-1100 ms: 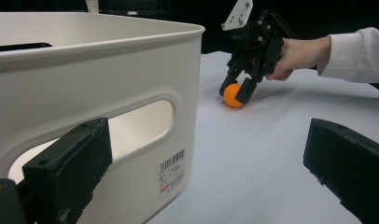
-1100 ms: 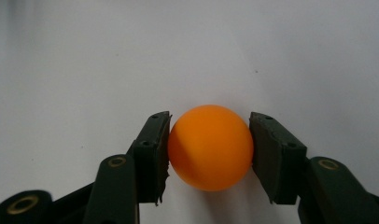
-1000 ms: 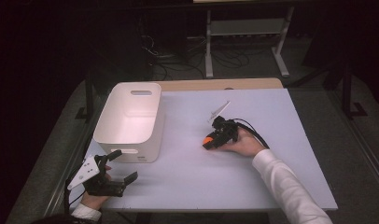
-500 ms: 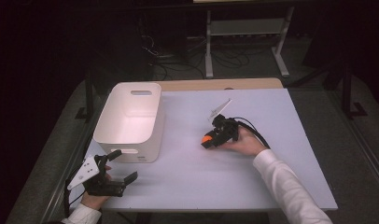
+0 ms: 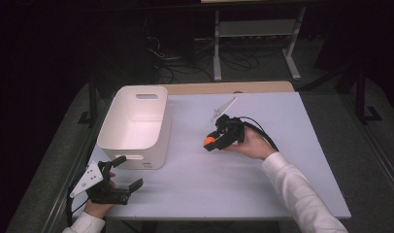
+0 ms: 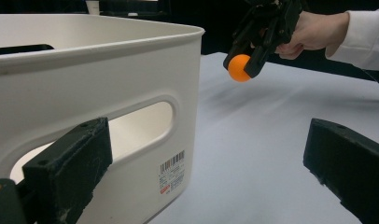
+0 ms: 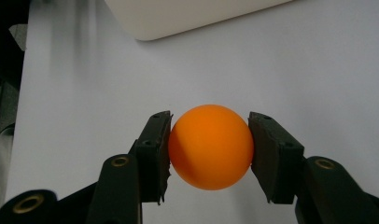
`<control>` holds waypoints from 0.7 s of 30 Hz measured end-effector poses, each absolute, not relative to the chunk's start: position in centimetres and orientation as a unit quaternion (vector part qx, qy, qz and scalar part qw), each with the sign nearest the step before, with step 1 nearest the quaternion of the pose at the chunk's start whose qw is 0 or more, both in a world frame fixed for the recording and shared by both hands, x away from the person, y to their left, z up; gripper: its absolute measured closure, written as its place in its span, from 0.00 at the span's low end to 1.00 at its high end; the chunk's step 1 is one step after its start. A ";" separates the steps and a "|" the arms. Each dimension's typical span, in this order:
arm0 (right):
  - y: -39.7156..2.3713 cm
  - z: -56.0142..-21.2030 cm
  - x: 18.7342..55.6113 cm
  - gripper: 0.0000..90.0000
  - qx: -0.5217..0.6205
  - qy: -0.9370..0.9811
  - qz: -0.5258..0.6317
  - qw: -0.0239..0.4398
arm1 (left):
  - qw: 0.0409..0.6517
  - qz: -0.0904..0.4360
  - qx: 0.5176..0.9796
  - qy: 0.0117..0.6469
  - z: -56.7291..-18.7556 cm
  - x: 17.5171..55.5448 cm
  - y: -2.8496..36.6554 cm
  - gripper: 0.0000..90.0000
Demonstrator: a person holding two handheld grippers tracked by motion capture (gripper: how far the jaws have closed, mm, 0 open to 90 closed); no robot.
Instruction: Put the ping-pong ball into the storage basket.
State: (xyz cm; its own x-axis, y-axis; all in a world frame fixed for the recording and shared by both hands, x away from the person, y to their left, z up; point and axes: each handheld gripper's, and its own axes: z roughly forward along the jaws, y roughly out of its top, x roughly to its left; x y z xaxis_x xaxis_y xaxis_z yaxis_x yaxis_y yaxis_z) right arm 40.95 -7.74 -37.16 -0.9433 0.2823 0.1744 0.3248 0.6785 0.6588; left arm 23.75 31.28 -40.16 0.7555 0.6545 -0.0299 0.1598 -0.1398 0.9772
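Gripping smooth round orange ball (image 7: 210, 146), right tongs (image 7: 210, 154)

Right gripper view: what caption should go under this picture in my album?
An orange ball squeezed between the right gripper's two black jaws, above a pale table.

A small white sticker (image 6: 172, 172) sits on the near end wall of the white plastic storage bin (image 6: 131, 65), below its oval handle cut-out and close to the lower corner, seen in the left gripper view. The sticker carries a black barcode across its top. Beneath the barcode are several lines of tiny print and a small red mark, all too small and blurred to read. No other words, brand names, numbers or signs are legible anywhere in the views.
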 end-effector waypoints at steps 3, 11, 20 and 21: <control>-7.5 -36.7 40.9 0.55 -0.170 -0.914 -0.366 0.035 | 0.592 0.209 0.726 0.280 -40.2 23.7 31.3 0.01; -7.0 -35.1 41.1 0.55 -0.160 -0.912 -0.376 0.028 | 0.593 0.209 0.726 0.280 -40.1 23.7 31.3 0.01; -6.9 -32.8 41.1 0.55 -0.156 -0.906 -0.394 0.017 | 0.594 0.209 0.725 0.279 -40.1 23.7 31.3 0.01; -7.0 -32.7 41.2 0.55 -0.154 -0.906 -0.395 0.016 | 0.595 0.208 0.724 0.280 -40.1 23.7 31.3 0.01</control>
State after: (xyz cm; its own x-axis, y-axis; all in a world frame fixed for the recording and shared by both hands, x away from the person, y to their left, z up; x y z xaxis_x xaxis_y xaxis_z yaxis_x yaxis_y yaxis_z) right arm 41.16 -6.95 -32.66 -0.9519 0.2670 0.1501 0.2917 0.6405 0.7105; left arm 23.72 31.28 -40.15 0.7560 0.6538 -0.0320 0.1575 -0.1342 0.9784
